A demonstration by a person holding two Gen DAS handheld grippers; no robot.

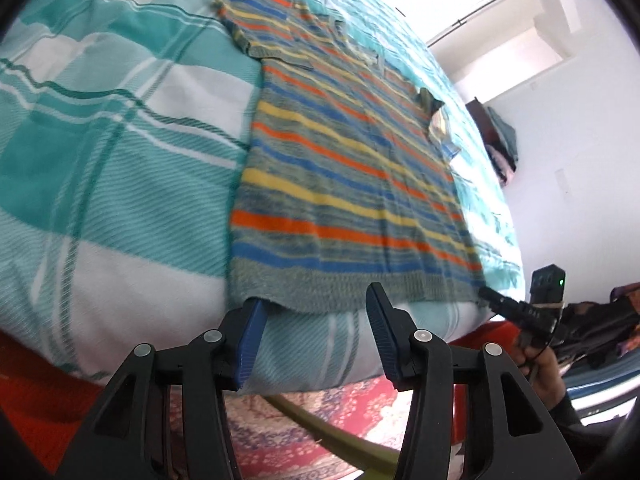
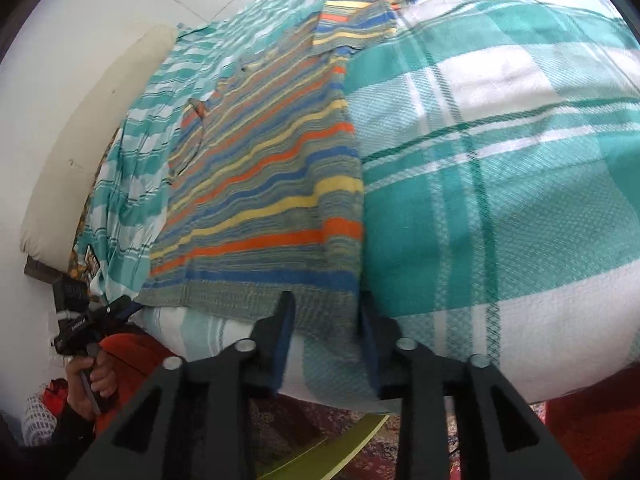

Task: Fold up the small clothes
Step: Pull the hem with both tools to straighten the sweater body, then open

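Note:
A striped knit sweater (image 1: 344,184) in grey-green, orange, yellow and blue lies flat on the bed, hem toward me. My left gripper (image 1: 316,308) stands open at the hem's left corner, its blue pads apart and the hem edge lying just past the tips. In the right wrist view the sweater (image 2: 264,200) runs away from my right gripper (image 2: 326,312), which is open with the hem's right corner lying loose between its fingers. Each view also shows the other gripper at the far hem corner: the right gripper (image 1: 494,300) and the left gripper (image 2: 120,306), each held by a hand.
A teal and white plaid bedcover (image 1: 120,152) spreads around the sweater, and the bed's edge drops off just below the hem. A cream pillow (image 2: 80,152) leans on the wall. A red patterned rug (image 1: 320,408) covers the floor. Dark furniture with piled clothes (image 1: 500,136) stands beyond.

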